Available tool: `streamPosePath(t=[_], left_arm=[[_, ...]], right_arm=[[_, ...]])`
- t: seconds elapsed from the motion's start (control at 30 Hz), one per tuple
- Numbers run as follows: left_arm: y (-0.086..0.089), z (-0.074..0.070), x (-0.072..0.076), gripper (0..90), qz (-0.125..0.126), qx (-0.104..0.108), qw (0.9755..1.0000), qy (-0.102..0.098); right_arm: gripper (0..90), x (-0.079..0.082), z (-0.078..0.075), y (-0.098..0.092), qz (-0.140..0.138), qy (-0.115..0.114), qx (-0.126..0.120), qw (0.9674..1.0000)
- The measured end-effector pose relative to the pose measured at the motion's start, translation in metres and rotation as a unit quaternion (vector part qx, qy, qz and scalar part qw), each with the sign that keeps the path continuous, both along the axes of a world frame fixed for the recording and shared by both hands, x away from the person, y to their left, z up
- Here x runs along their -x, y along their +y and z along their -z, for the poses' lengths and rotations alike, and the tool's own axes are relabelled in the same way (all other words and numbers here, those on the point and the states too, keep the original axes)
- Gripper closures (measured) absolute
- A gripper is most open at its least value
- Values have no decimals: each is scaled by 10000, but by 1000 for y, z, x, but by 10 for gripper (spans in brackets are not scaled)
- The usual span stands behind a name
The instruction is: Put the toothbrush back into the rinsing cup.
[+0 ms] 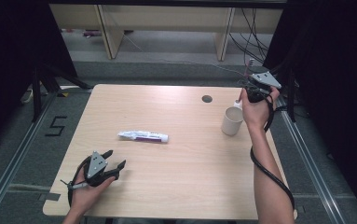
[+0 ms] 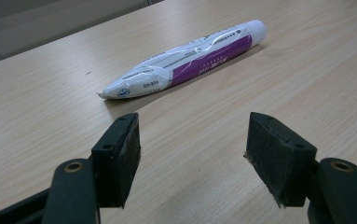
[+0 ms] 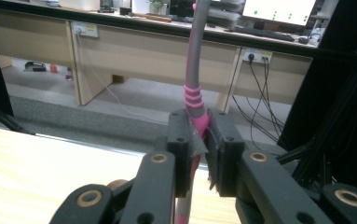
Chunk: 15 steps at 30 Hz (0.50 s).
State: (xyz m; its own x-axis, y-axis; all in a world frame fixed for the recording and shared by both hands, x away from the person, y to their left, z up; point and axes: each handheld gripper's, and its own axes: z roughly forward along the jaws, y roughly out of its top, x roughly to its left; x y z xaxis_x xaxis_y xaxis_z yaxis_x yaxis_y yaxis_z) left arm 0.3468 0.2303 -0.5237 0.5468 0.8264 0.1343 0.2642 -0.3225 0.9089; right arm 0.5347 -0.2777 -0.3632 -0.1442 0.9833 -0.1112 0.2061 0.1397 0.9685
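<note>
A white and purple toothpaste tube lies flat near the middle of the wooden table. My left gripper rests near the front left corner, open, its jaws pointing toward the tube and apart from it. A white cup stands at the right. Just above and beside that cup, my right gripper is shut on a pink and grey toothbrush, which stands upright between the pads, its head out of the top of the right gripper view.
A round cable hole sits in the table near its far edge. Beyond the table are desk legs and hanging cables. Black curtains flank both sides. A floor mark lies left of the table.
</note>
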Motion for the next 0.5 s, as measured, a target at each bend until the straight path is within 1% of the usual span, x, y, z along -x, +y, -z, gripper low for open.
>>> streamPosePath(t=[0.03, 0.07, 0.33, 0.5], left_arm=[[0, 0, 0, 348, 31, 2, 10000, 9], [0, 0, 0, 349, 18, -14, 10000, 0], [0, 0, 0, 348, 15, 24, 10000, -25], [0, 0, 0, 348, 23, 3, 10000, -9]], right_arm=[[806, -1, 1, -1, -3, -49, 64, 10000], [806, -2, 2, 0, 9, -29, 25, 10000], [806, -8, 7, 1, 46, 74, -53, 9999], [806, -11, 10, -1, 54, 66, 16, 10000]])
